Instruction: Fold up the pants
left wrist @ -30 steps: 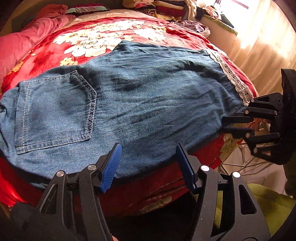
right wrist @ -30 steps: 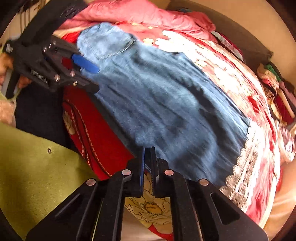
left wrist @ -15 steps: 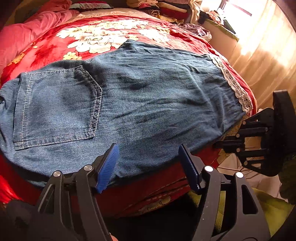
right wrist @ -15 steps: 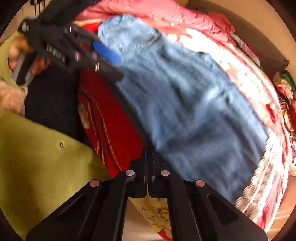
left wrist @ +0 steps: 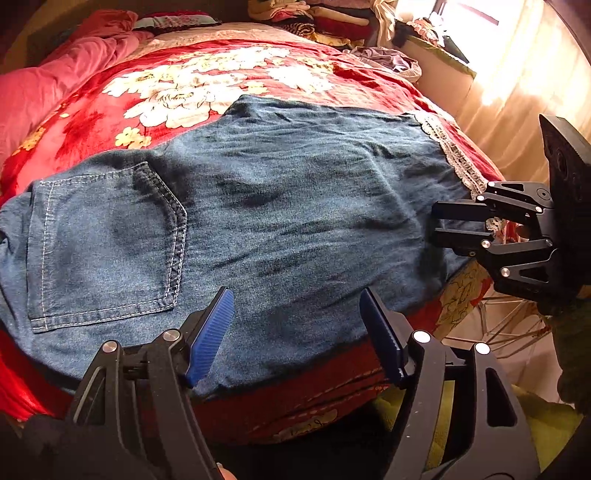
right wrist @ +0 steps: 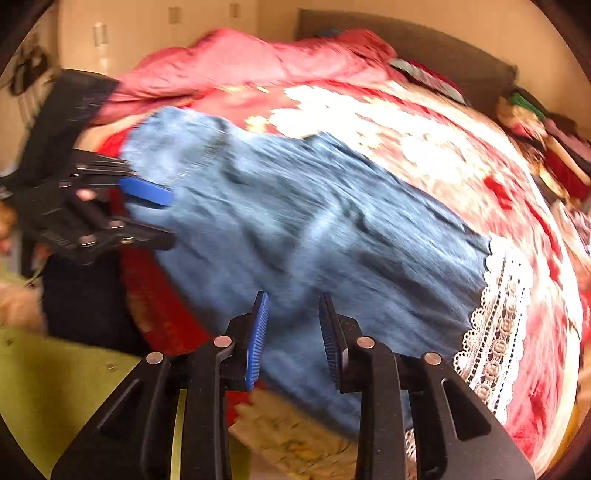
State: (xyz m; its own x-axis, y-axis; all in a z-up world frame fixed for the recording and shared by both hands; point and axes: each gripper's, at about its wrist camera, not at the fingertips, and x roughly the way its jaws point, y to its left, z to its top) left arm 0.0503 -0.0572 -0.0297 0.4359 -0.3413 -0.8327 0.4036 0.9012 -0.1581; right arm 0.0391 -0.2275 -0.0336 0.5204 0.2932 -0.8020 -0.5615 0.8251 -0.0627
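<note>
Blue denim pants [left wrist: 280,221] lie flat across a red floral bedspread [left wrist: 221,81], back pocket [left wrist: 107,243] at the left, white lace hem [left wrist: 458,162] at the right. My left gripper [left wrist: 295,332] is open and empty, hovering over the pants' near edge. My right gripper [right wrist: 293,332] is open with a modest gap, empty, over the near edge close to the lace hem [right wrist: 495,321]. It shows in the left wrist view [left wrist: 436,225] at the pants' right end. The left gripper shows in the right wrist view [right wrist: 162,214], by the pocket end.
A pink quilt [left wrist: 55,81] lies at the bed's head. Piled clothes [left wrist: 325,22] sit at the far side. A bright curtain [left wrist: 517,92] hangs at the right. Yellow-green fabric [right wrist: 55,387] lies below the bed edge. The right wrist view is motion-blurred.
My right gripper has opened from shut and moved in over the pants' near edge by the hem. My left gripper has edged forward over the pants, still open.
</note>
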